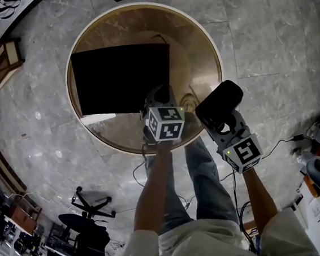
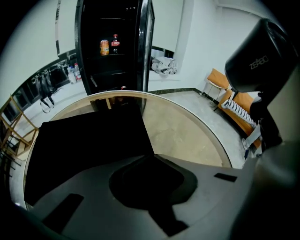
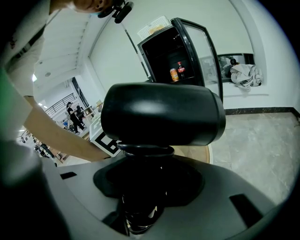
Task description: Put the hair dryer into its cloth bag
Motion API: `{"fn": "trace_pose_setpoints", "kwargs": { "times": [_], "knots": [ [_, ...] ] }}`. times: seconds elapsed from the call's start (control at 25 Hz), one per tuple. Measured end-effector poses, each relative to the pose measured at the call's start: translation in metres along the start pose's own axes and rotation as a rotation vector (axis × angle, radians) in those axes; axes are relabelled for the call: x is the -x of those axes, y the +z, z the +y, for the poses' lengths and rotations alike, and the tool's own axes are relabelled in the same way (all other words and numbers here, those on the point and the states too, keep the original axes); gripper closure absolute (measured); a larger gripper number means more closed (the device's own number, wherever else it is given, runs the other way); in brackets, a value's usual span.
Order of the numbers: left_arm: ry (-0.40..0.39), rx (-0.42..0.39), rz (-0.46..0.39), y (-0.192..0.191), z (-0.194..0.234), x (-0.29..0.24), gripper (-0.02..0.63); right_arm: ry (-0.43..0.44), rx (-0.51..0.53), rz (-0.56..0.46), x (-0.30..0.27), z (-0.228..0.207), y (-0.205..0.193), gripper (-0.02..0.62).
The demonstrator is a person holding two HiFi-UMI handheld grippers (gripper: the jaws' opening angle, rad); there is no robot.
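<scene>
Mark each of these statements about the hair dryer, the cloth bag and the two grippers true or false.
1. The right gripper holds the hair dryer. True.
2. The hair dryer is already inside the cloth bag. False: it is outside the bag, held up in the right gripper off the bag's right side.
3. The cloth bag lies flat on the round table. True.
4. The left gripper is over the floor, well away from the bag. False: it is at the bag's near right corner, with its jaws closed on the cloth there.
</scene>
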State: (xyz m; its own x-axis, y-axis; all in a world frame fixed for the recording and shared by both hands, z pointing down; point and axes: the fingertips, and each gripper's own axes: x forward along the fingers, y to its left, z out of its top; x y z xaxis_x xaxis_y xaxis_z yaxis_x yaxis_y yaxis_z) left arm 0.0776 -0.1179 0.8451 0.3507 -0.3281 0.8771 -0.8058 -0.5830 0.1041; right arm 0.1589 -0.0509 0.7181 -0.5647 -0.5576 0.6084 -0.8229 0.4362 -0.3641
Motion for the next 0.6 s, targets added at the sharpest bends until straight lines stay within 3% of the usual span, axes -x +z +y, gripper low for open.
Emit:
{"fn": "trace_pose_setpoints", "kwargs": {
  "times": [0.6],
  "knots": [
    [-0.028, 0.044, -0.115, 0.014, 0.006, 0.033, 0.574, 0.005, -0.004, 0.001, -0.001, 0.005, 0.002, 0.399]
  ]
}}
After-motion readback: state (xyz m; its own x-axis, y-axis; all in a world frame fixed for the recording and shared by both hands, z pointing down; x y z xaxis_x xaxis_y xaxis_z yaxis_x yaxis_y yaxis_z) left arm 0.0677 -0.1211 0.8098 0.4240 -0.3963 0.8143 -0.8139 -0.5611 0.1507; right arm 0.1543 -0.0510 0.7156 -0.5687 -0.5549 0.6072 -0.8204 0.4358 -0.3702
